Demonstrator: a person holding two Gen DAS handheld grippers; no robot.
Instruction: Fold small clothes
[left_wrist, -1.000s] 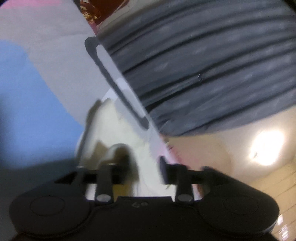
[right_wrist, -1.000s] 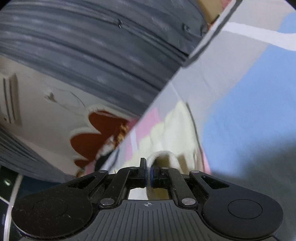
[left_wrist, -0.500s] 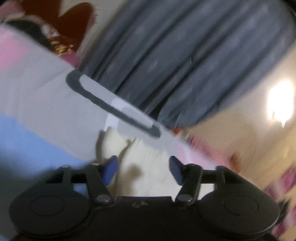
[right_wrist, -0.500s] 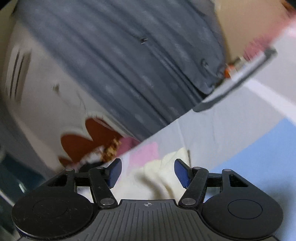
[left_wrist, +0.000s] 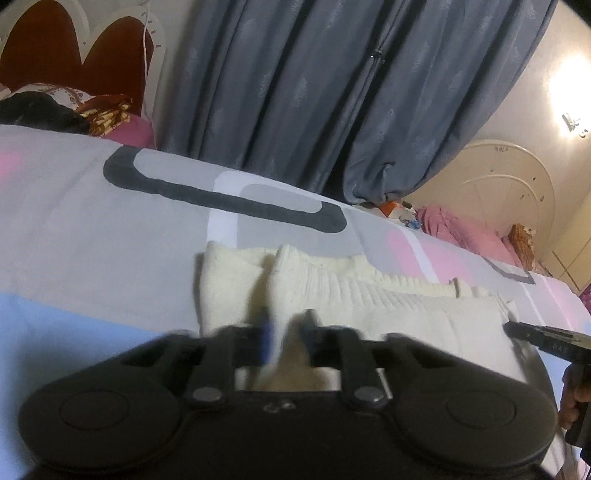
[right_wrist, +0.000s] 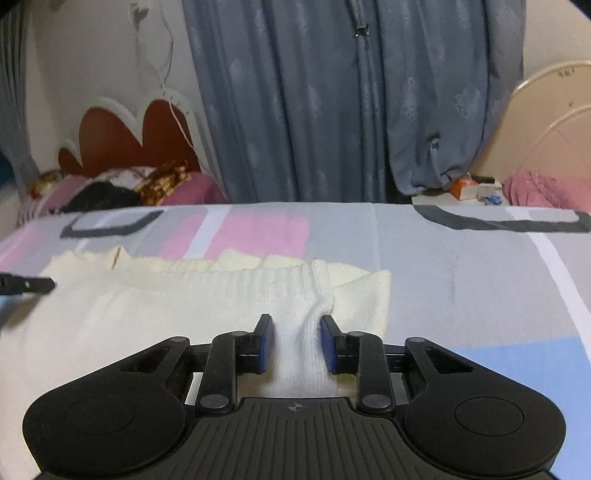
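Note:
A cream knitted garment (left_wrist: 388, 306) lies flat on the patterned bed sheet (left_wrist: 92, 229); it also shows in the right wrist view (right_wrist: 147, 302). My left gripper (left_wrist: 286, 341) sits low over its left end, blurred, jaws close together with a raised fold of the cloth between them. My right gripper (right_wrist: 297, 343) sits over the right end, jaws partly open, with a ridge of cloth rising between the blue pads (right_wrist: 328, 345) without being pinched. The right gripper's tip shows at the right edge of the left wrist view (left_wrist: 546, 338).
Grey curtains (right_wrist: 332, 99) hang behind the bed. A red and white headboard (right_wrist: 122, 136) with pillows and dark clothes (right_wrist: 107, 192) stands at the left. Pink bedding (left_wrist: 469, 232) and a small orange box (right_wrist: 463, 186) lie at the far right.
Both grippers have come down level over the garment. The left jaws, open half a second ago, have closed in on a fold. The right jaws opened from shut, then narrowed around a ridge.

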